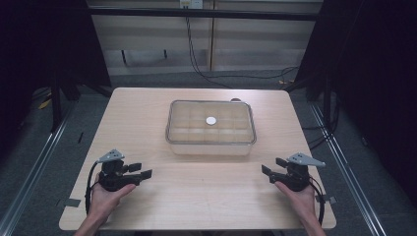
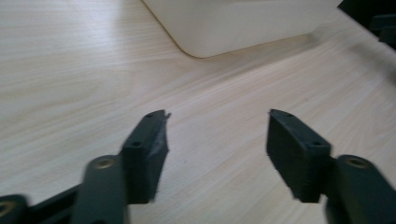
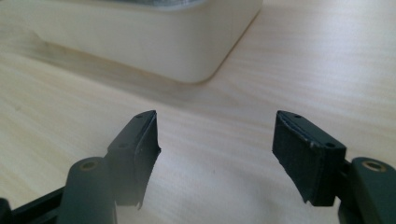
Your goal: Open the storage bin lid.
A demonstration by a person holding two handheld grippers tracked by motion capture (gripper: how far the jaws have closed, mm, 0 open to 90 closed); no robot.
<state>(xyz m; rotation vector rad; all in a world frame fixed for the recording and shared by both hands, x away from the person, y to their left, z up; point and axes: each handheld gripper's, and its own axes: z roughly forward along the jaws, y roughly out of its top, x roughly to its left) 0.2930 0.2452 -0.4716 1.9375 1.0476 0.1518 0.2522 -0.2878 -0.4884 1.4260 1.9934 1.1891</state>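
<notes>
Lidded box (image 1: 211,129) mid-surface (image 1: 147,108), no legible writing, left gripper (image 1: 141,171) and right gripper (image 1: 273,167) agape, empty, flanking it

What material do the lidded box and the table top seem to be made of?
Lidded box: probably translucent, milky plastic; a grid of compartments shows through the clear lid, and the corners are rounded and smooth. Table top: pale wood or wood-look laminate; fine straight grain lines, matte with a soft sheen. Which of the two is unclear.
</notes>
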